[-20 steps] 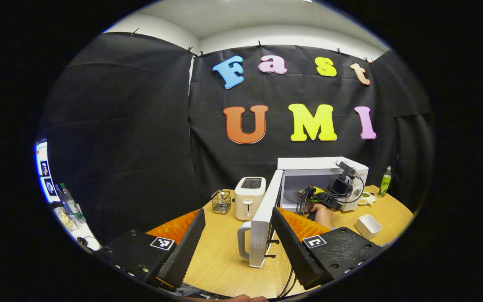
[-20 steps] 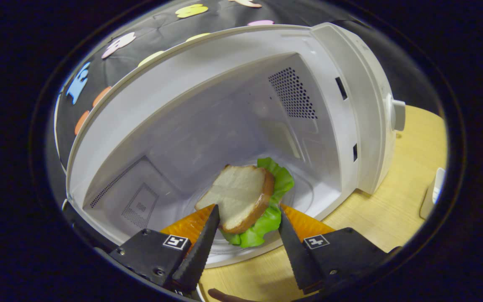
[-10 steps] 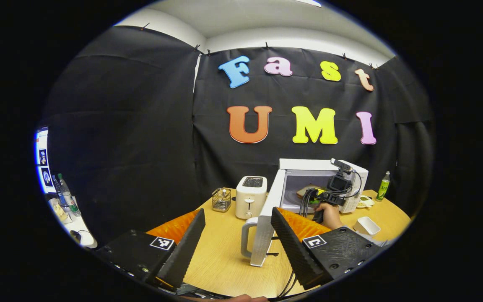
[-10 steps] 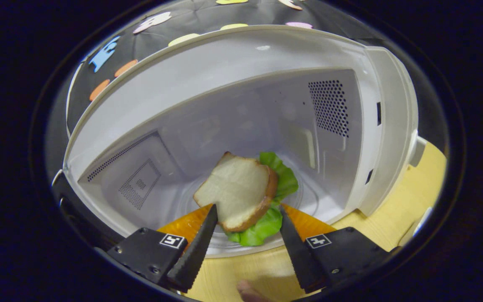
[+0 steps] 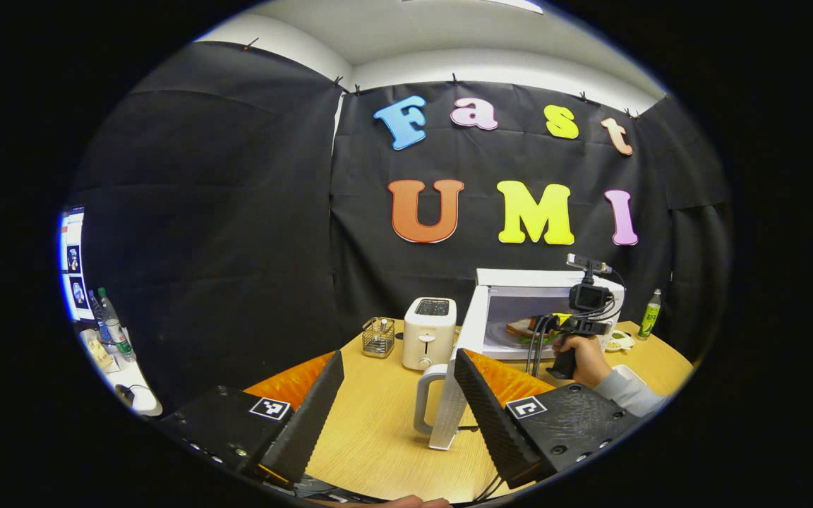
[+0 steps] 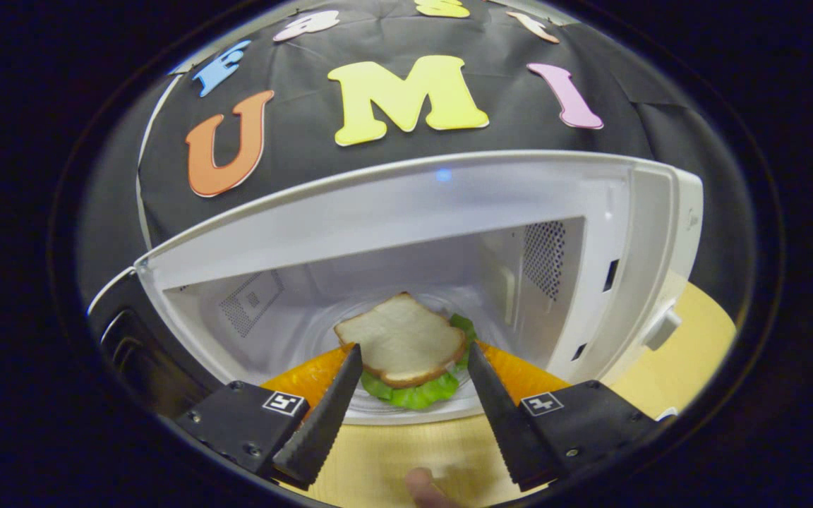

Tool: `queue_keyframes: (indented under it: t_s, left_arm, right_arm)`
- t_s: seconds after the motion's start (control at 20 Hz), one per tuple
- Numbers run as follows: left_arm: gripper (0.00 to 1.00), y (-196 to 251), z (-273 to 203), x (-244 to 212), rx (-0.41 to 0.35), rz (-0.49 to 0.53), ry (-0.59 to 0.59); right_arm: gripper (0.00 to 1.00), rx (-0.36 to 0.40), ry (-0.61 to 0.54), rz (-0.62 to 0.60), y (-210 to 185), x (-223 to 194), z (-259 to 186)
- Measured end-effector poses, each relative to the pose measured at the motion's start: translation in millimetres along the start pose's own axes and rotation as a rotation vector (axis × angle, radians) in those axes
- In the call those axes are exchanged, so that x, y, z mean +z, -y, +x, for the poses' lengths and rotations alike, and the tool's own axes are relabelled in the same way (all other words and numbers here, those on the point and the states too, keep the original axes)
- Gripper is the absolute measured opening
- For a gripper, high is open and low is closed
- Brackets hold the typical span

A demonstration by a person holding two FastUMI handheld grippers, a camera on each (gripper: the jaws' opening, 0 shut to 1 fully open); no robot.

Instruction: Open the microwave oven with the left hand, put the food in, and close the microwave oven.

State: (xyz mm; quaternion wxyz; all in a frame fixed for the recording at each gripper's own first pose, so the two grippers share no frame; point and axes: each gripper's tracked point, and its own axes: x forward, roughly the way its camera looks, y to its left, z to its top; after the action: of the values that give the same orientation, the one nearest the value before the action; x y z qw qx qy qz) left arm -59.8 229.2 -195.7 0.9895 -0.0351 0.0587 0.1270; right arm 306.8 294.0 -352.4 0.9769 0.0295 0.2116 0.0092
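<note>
1. The right gripper (image 6: 410,356) is backing out of the microwave oven (image 6: 406,204); half a second ago its view sat close inside the cavity, and now the whole front opening and the booth wall above it are in frame. Its jaws are standing apart, released, with nothing between them.
2. The sandwich (image 6: 403,342), bread on top and lettuce beneath, is lying on the glass turntable (image 6: 322,331) inside the cavity, no longer lifted or tilted as it was a second ago. It is resting free of both fingers.
3. In the left gripper view, the hand (image 5: 583,351) carrying the right gripper is drawing back from the oven mouth, where a second ago it was reaching in.
4. The left gripper (image 5: 396,370) is hovering over the wooden table (image 5: 371,437), jaws spread and empty. The door (image 5: 457,374) is standing wide open, edge-on just ahead of the fingers, with its handle (image 5: 426,398) between them but untouched.
5. Judged from this, placing appears complete; closing the door remains.
</note>
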Motion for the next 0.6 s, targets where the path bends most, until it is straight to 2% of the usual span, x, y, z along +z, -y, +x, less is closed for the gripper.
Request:
queue_keyframes:
  t_s: [0.1,0.15,0.2,0.35,0.4,0.5,0.55,0.6]
  left_arm:
    - [0.95,-8,7,-3,0.015,0.011,-0.003]
    - [0.95,-11,10,-5,0.022,0.02,-0.001]
    - [0.95,-15,14,-6,0.028,0.024,0.001]
    - [0.95,-19,24,-12,0.009,0.004,-0.005]
    - [0.95,-25,28,-15,0.016,0.001,-0.006]
    - [0.95,-37,37,-18,0.05,0.022,0.002]
    - [0.95,-41,42,-18,0.062,0.03,0.012]
    - [0.95,-44,46,-18,0.066,0.027,0.014]
  right_arm:
    - [0.96,0.052,0.013,-0.018,0,9,-23]
    - [0.92,0.078,0.027,-0.023,2,14,-36]
    - [0.96,0.096,0.039,-0.024,5,18,-50]
    - [0.96,0.137,0.081,-0.064,16,35,-95]
    - [0.92,0.151,0.103,-0.081,18,41,-112]
    - [0.91,0.188,0.14,-0.113,24,52,-146]
    - [0.98,0.201,0.158,-0.124,27,57,-164]
    - [0.98,0.206,0.176,-0.135,33,62,-182]
